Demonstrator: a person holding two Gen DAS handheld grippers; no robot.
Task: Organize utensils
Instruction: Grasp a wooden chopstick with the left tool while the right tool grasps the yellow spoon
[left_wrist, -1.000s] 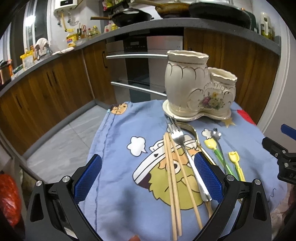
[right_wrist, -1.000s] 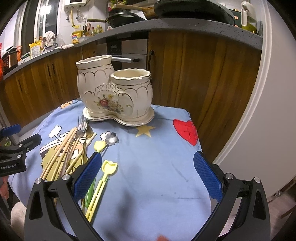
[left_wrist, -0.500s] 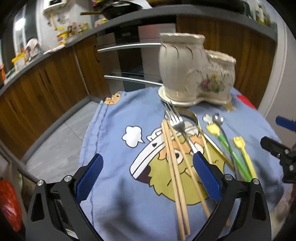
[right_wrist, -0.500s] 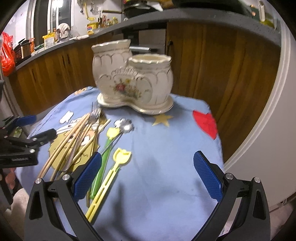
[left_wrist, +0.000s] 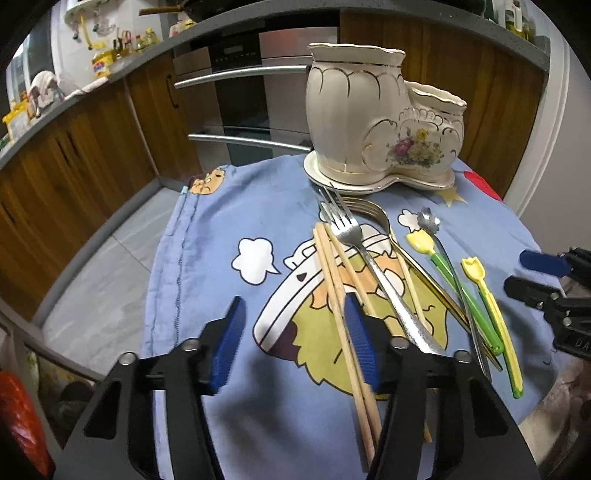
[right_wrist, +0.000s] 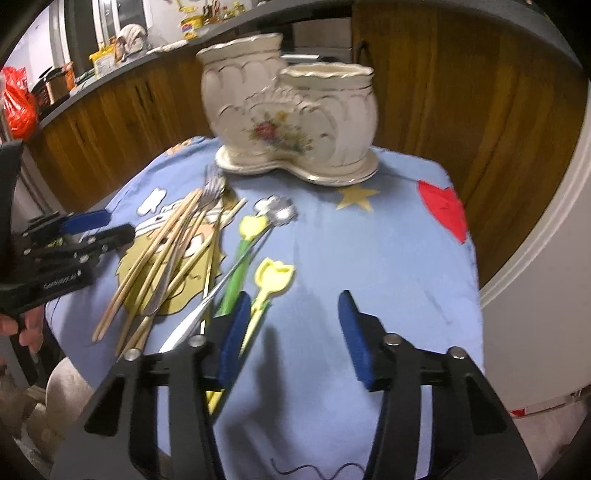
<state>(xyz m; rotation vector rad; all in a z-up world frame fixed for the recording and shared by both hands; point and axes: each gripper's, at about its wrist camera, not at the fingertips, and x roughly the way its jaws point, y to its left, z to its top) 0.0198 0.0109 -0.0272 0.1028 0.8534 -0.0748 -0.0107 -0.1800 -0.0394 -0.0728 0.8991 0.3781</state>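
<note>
Utensils lie loose in a fan on a blue cartoon-print tablecloth (left_wrist: 207, 258), just in front of a cream ceramic holder (left_wrist: 384, 122) with two compartments, a tall one and a lower one, on a matching base. Nothing shows above either rim.

In the left wrist view, a bundle of wooden chopsticks (left_wrist: 341, 314) runs from near the holder toward the camera. A silver fork (left_wrist: 369, 254) lies just right of them, its tines toward the holder, overlapping a gold spoon (left_wrist: 373, 214) underneath. Further right lie a green-handled pick with a yellow tulip top (left_wrist: 461, 291), a small silver flower-headed spoon (left_wrist: 428, 221) and an all-yellow tulip pick (left_wrist: 487, 295).

The left gripper (left_wrist: 295, 343) hangs low over the cloth with its jaws parted and nothing between them; its right blue pad (left_wrist: 360, 343) sits right beside the chopsticks, though contact cannot be told.

The right gripper (right_wrist: 291, 332) is likewise spread and empty, its left pad (right_wrist: 234, 336) over the handles of the green and yellow picks.

Behind the table run wooden kitchen cabinets (left_wrist: 74, 147) and a built-in oven (left_wrist: 251, 92).
</note>
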